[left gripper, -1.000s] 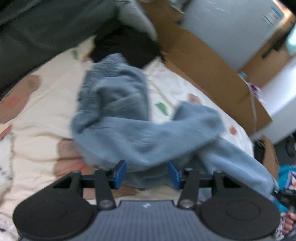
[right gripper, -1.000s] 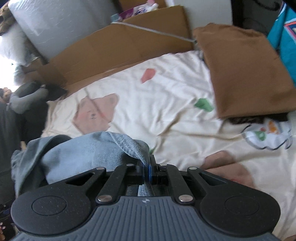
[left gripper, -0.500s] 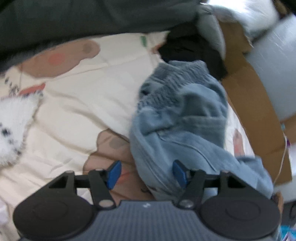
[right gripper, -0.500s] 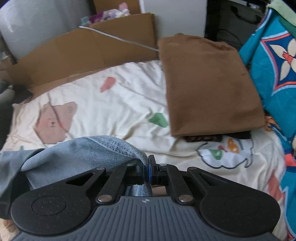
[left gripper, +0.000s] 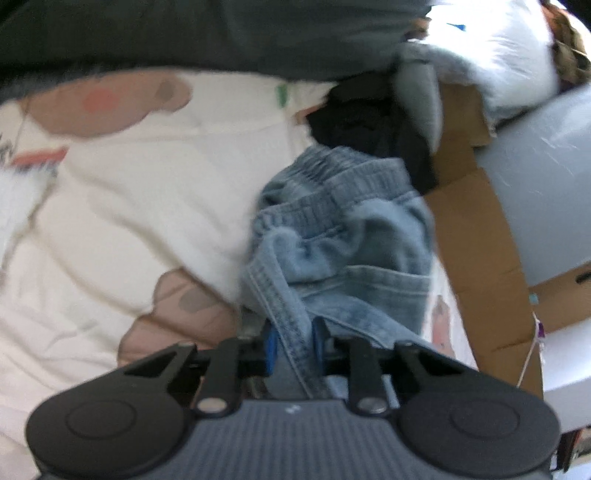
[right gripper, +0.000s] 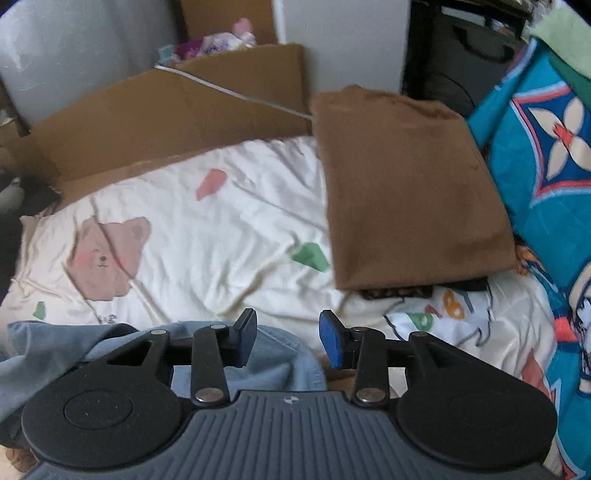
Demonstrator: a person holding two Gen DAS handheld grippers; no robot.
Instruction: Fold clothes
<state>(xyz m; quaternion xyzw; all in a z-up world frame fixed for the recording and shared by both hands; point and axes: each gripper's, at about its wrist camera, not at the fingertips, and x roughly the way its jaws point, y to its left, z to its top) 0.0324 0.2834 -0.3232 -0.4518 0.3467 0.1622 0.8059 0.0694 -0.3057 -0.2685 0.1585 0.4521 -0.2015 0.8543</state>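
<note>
Light blue denim jeans (left gripper: 347, 243) lie bunched on the cream bear-print bed sheet (left gripper: 155, 192), elastic waistband at the far end. My left gripper (left gripper: 294, 341) is shut on a seamed edge of the jeans close to the camera. My right gripper (right gripper: 288, 341) is open and empty; part of the jeans (right gripper: 258, 365) lies just beneath and behind its fingers on the sheet (right gripper: 229, 236).
A folded brown garment (right gripper: 406, 192) lies at the right of the bed on a teal patterned quilt (right gripper: 546, 155). Flat cardboard (right gripper: 177, 110) lines the far edge. Black clothing (left gripper: 369, 118) and a dark grey blanket (left gripper: 184, 33) lie beyond the jeans.
My left gripper was open and has closed on the jeans' edge. My right gripper was shut on the jeans and has opened, letting the denim drop.
</note>
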